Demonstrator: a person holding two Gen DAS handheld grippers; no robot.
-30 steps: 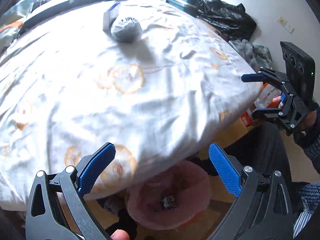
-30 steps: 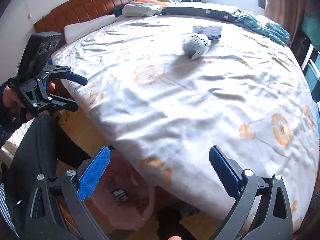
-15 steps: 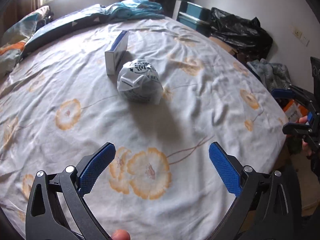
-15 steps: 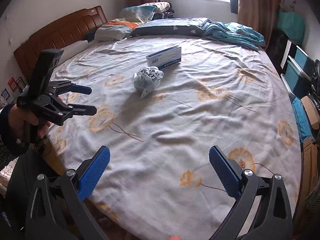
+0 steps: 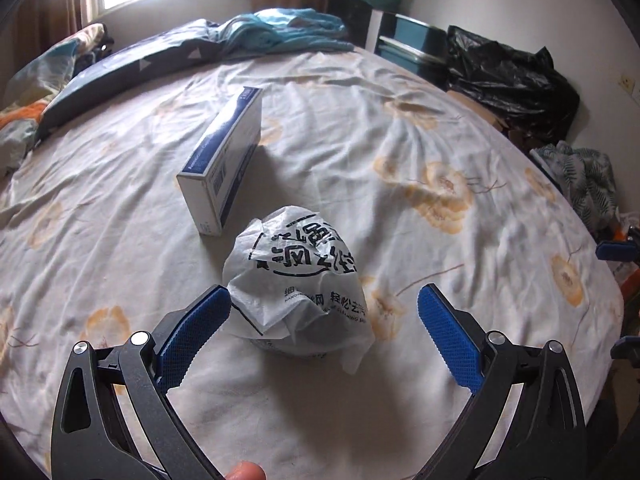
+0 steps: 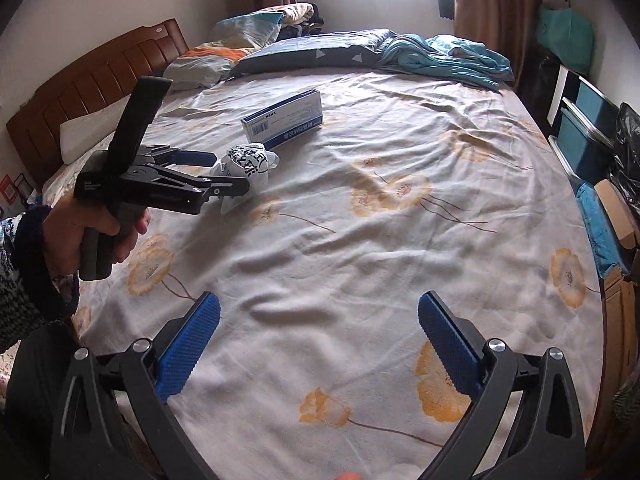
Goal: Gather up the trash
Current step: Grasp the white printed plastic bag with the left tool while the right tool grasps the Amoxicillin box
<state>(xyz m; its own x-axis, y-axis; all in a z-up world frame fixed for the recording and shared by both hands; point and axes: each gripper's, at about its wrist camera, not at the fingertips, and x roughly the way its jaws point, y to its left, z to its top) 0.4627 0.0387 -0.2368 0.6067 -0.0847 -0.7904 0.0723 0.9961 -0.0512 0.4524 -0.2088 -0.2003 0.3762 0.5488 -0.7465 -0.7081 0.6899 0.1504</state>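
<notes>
Nearest in the left wrist view, the left gripper (image 5: 324,312) is spread wide, its blue pads (image 5: 192,332) bracketing the crumpled white plastic bag (image 5: 298,280) on the bedsheet (image 5: 440,240). The left pad looks to be just brushing the bag's edge, the right one stands apart, so nothing is grasped yet. That bag looks light, soft and crinkly, and the film will likely slip and collapse under a squeeze; best guess is to bite across the bunched middle, low down, not the loose flap trailing at its near right. In the right wrist view, the right gripper (image 6: 320,328) hangs released over bare sheet, near the bed's edge, holding nothing. Just beyond the bag, to its left, the white-and-blue carton (image 5: 224,168) stands on its long edge, stiff-looking, probably light. Far off, a pillow (image 5: 120,68) and teal blanket (image 5: 280,28).
</notes>
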